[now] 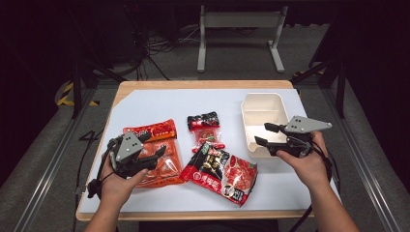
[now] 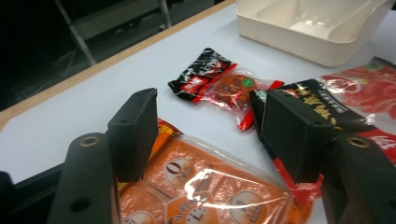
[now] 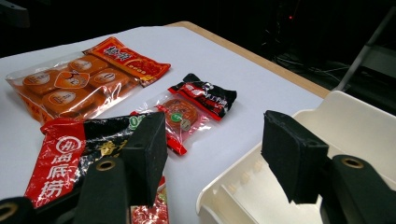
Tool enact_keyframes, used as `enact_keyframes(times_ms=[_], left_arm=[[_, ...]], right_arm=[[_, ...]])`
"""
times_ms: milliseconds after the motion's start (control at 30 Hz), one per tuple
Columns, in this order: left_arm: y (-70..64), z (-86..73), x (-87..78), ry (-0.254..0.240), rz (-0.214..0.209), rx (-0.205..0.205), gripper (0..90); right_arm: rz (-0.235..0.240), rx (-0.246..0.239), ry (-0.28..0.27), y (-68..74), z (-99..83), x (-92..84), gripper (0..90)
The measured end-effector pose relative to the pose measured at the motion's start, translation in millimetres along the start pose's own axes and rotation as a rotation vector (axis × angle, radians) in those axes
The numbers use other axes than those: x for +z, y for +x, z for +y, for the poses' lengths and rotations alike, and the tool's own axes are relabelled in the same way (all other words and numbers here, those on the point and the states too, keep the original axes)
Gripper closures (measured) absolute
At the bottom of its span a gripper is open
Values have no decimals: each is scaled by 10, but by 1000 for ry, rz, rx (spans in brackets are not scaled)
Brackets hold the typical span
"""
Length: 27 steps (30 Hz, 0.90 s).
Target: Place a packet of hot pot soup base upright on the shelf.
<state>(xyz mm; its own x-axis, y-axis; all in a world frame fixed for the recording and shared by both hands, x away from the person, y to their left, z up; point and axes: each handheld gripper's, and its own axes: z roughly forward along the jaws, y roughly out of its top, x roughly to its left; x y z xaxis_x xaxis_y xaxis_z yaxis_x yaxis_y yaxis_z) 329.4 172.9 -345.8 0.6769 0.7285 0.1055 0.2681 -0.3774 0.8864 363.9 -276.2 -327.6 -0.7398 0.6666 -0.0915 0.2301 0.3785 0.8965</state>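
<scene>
My left gripper [image 1: 155, 146] [image 2: 208, 109] hovers open over the orange snack pack [image 1: 162, 129] [image 2: 201, 186], nothing between its pads. The right gripper [image 1: 265, 135] [image 3: 217, 133] is open too, at the near left corner of the white divided box [image 1: 263, 104] [image 3: 359, 126]. Between the two lie a small black packet [image 1: 203, 119] [image 2: 201, 73] [image 3: 205, 97], a clear red-edged packet [image 1: 208, 137] [image 2: 233, 88] [image 3: 180, 114] with a round snack inside, and a big red-and-black bag [image 1: 222, 171] [image 2: 341, 100] [image 3: 65, 154].
A white mat [image 1: 159, 104] covers the wooden table [image 1: 203, 84]. A metal stand [image 1: 239, 21] and cables sit on the floor beyond the far edge. Rails run along both sides of the table.
</scene>
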Motion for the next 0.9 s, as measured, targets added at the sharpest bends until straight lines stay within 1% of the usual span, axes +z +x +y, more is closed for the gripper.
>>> enact_keyframes(times_ms=[33, 100, 167, 233, 300, 367, 433, 500, 567, 633, 767, 867, 900], left_arm=[[-15, 8, -3, -8, -12, -11, 369], [-43, 21, 6, -6, -29, -5, 367], [-75, 28, 33, -6, -50, -23, 360], [-84, 32, 52, -5, -68, -32, 360], [-100, 33, 65, 1, -80, -33, 354], [-109, 40, 80, 20, -103, -46, 349], [-120, 45, 86, 25, -108, -51, 328], [-122, 51, 90, 24, -117, -51, 314], [-129, 52, 95, 23, -138, -67, 314], [-133, 55, 102, 26, -149, -65, 314], [-167, 64, 124, 39, -164, -58, 313], [-229, 80, 166, 65, -201, -57, 313], [-240, 83, 176, 68, -206, -53, 313]], right_arm=[[-2, 1, -5, -2, 1, -5, 419], [-7, -3, -16, -8, 2, -12, 428], [1, -5, -25, -11, 5, -16, 430], [-2, -13, -29, -12, 6, -17, 418], [10, -3, -22, -9, 10, -20, 425], [6, -12, -20, -7, 14, -23, 408], [0, -7, -9, 1, 16, -17, 357], [-8, -11, 6, 7, 12, -4, 347], [-8, -13, 12, 10, 7, 6, 343], [-4, 1, 23, 10, 1, 16, 341], [-9, 5, 23, 12, -1, 15, 332], [-11, 10, 23, 16, -3, 12, 324], [-12, 12, 22, 17, -5, 11, 318]])
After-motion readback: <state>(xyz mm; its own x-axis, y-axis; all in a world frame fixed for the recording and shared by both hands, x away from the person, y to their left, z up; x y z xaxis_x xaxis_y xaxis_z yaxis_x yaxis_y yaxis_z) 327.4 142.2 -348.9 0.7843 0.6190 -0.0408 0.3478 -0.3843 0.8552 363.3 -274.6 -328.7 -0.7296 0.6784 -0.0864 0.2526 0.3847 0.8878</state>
